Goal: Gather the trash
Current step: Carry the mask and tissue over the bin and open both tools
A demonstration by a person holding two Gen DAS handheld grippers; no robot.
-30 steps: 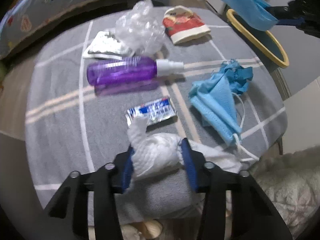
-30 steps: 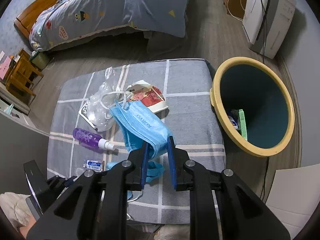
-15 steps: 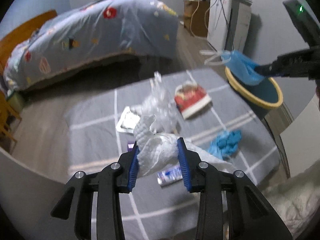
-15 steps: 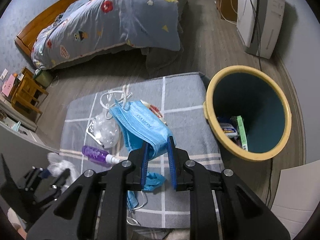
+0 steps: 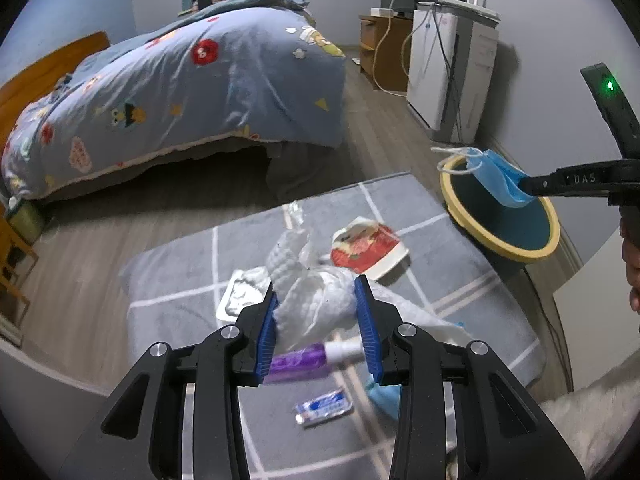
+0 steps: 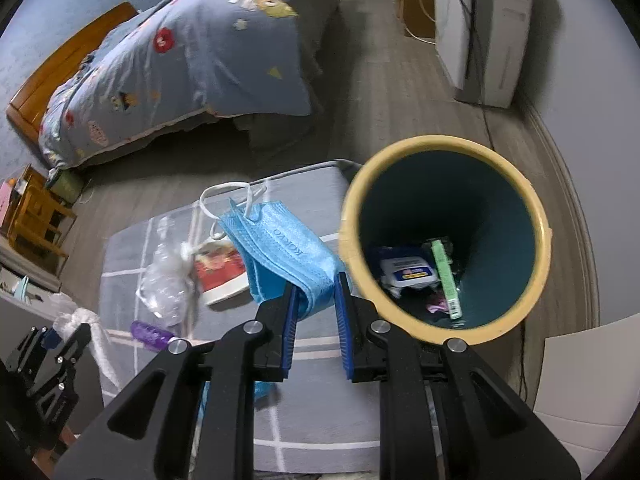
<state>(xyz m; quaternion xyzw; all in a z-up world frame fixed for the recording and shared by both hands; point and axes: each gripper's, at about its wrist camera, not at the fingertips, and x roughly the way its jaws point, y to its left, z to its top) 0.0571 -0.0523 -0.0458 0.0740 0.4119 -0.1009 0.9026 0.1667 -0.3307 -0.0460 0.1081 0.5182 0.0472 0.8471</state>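
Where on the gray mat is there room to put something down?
The gray mat is bare along its near edge and at its corner left of the foil packet. It's crowded mid-mat around the purple bottle, crinkly plastic and red wrapper.

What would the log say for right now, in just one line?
left tongs: shut on white tissue wad | right tongs: shut on blue face mask, beside yellow-rimmed bin | mask not dropped yet

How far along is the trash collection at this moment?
Partly done. Some packets already lie inside the bin. In hand: the right gripper holds a blue mask beside the bin's rim, and the left gripper holds a white tissue wad. Left on the grey table: purple spray bottle, red cup, clear plastic, small packet.
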